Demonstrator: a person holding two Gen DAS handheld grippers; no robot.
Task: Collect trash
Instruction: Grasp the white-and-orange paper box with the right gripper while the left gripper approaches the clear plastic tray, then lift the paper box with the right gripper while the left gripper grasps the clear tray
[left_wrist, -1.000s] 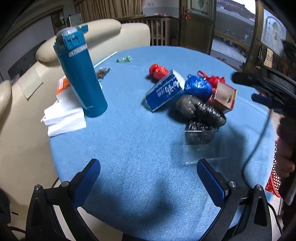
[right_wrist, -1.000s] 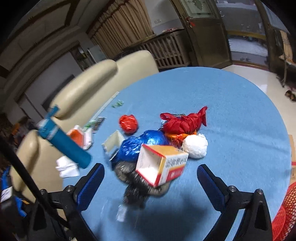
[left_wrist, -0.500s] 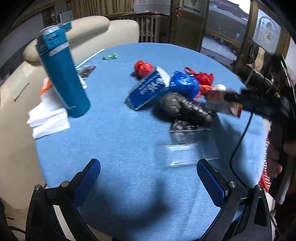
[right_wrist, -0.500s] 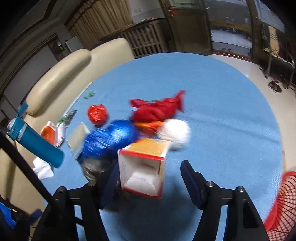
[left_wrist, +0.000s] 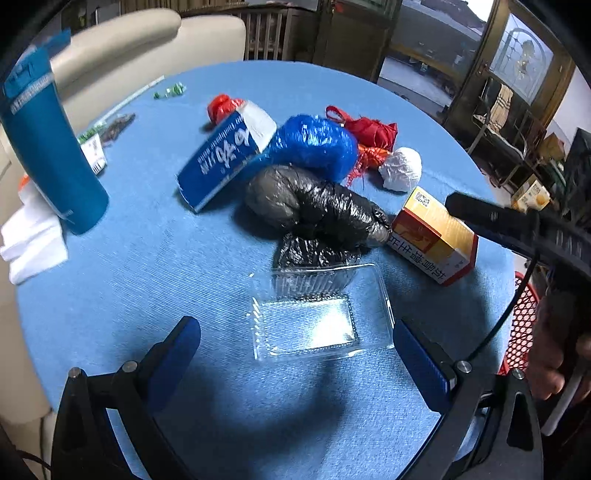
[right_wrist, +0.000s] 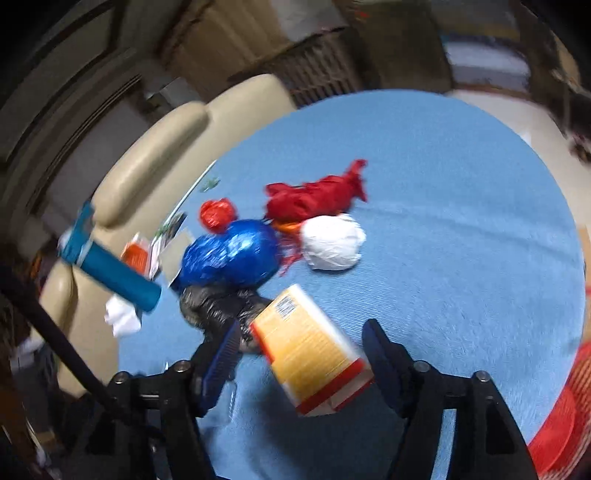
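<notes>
The orange and yellow carton (right_wrist: 308, 354) is lying between the two blue pads of the right gripper (right_wrist: 301, 350), at the near right edge of the round table (left_wrist: 155, 266) with its blue cloth. Its long axis is running from the black bag (left_wrist: 317, 210) toward the table edge; its barcode end is pointing at the pile, and its red-trimmed end is pointing back toward the gripper's body. The right jaws are standing part way in, with a gap showing on each side of the carton, so I cannot tell whether they are gripping it. The left wrist view shows the carton resting on the cloth.

The left gripper (left_wrist: 295, 354) is hovering with its jaws wide apart, holding nothing, and the clear plastic tray (left_wrist: 317, 314) is sitting between its fingers, flat, ribbed and shiny.

There are two cartons: the orange one and a blue and white one (left_wrist: 225, 155) lying tilted against the blue bag (left_wrist: 314, 146). Knotted, crinkly plastic bundles are making up the pile: one black, one blue, one white (left_wrist: 400, 169), one long red one (left_wrist: 369, 131) and one small round red one (left_wrist: 221, 105).

One tall teal bottle (left_wrist: 48, 144) is standing upright at the left by some white tissue (left_wrist: 33, 236). A red mesh basket (left_wrist: 522, 325) is showing below the table's right edge. A cream padded seat (left_wrist: 122, 44) is curving behind the table.
</notes>
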